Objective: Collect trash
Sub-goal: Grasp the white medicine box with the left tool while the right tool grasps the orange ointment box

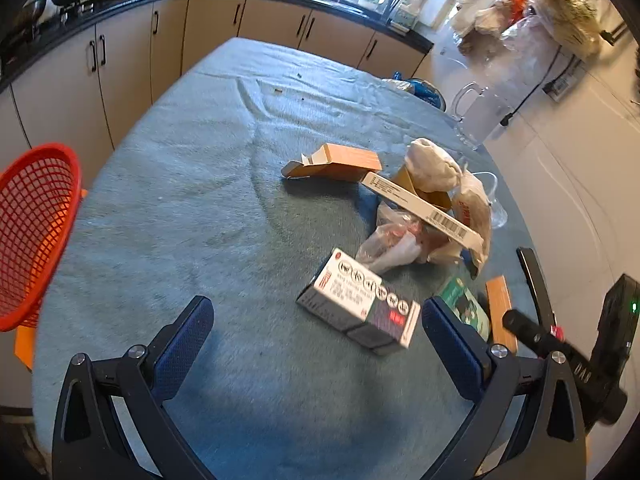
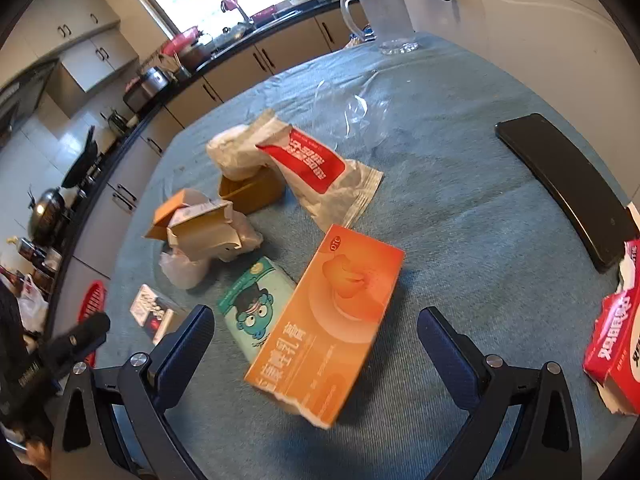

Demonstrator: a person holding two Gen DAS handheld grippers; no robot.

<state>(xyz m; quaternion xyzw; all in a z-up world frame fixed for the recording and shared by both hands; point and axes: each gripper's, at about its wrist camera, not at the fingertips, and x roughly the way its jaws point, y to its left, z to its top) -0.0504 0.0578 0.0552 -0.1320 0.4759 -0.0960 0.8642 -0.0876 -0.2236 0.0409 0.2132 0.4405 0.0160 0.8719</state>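
Trash lies on a table with a blue-green cloth [image 1: 192, 208]. My left gripper [image 1: 316, 336] is open, low over the cloth; a small dark and white box [image 1: 360, 308] lies between its fingertips. My right gripper [image 2: 316, 344] is open around the near end of an orange box [image 2: 332, 328]. Beside that lies a green cartoon packet [image 2: 252, 300]. Behind are a white and red pouch [image 2: 316, 164], torn cardboard boxes [image 2: 204, 228] and crumpled plastic [image 1: 400, 244]. A red mesh basket [image 1: 32, 224] hangs past the table's left edge.
A black phone [image 2: 568, 184] lies on the right of the table, and a torn red box [image 2: 616, 340] at its right edge. A clear jug [image 2: 380, 12] stands at the far end. Kitchen counters with pans run behind.
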